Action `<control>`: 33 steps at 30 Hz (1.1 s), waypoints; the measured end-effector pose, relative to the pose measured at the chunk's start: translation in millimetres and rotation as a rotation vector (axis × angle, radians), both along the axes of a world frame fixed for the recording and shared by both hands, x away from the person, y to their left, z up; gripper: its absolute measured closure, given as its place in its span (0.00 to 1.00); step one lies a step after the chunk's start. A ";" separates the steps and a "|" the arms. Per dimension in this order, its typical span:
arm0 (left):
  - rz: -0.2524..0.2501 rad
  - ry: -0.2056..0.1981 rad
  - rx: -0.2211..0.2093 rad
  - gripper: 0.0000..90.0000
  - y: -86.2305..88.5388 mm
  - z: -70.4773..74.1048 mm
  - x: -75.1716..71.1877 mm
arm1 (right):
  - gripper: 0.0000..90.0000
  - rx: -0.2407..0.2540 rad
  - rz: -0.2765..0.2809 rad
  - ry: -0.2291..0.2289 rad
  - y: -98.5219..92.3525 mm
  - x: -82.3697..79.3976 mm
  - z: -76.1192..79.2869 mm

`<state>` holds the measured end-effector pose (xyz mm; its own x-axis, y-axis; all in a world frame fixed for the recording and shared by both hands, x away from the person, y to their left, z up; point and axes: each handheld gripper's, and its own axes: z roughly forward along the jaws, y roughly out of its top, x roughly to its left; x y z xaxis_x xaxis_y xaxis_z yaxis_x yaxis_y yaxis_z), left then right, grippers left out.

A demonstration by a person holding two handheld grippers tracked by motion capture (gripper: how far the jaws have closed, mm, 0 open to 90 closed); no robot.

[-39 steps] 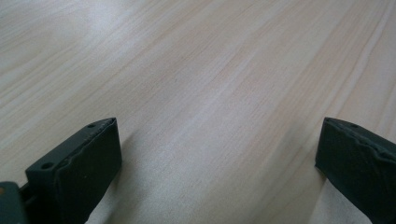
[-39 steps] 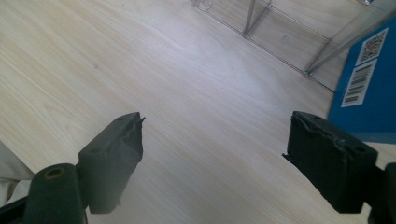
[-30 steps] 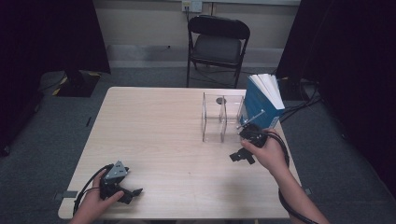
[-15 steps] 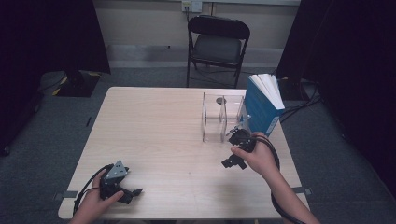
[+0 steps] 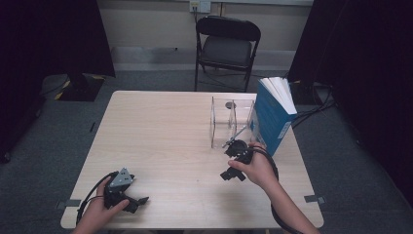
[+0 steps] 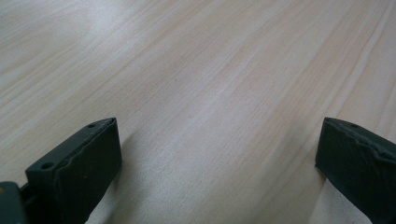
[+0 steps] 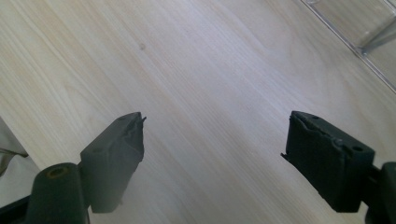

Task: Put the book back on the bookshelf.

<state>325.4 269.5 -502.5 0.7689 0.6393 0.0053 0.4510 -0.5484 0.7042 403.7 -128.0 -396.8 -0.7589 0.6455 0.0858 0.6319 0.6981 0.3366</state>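
The blue book (image 5: 271,120) stands upright at the table's (image 5: 160,131) far right edge, white pages fanned on top, seemingly touching the clear acrylic holder (image 5: 229,122) beside it. The right gripper (image 5: 233,174), jaws wide and empty, hovers just before the holder. The left gripper (image 5: 138,202), also gaping, rests near the front-left corner.

I see a pale wood-grain tabletop (image 5: 165,141). A clear acrylic divider box (image 5: 230,122) stands on it, a blue book (image 5: 271,117) upright just beside the box, touching its far-right side.
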 end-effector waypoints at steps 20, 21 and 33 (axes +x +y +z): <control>0.000 0.001 0.000 0.00 0.0 0.0 0.0 | 0.20 0.003 0.090 0.014 41.1 -4.6 -20.9; 0.000 0.000 -0.001 0.00 0.0 0.0 0.0 | 0.20 0.005 0.092 0.016 43.2 -5.1 -21.6; 0.001 -0.002 -0.003 0.00 -0.2 -0.2 0.1 | 0.20 0.012 0.126 0.016 67.2 -7.7 -35.1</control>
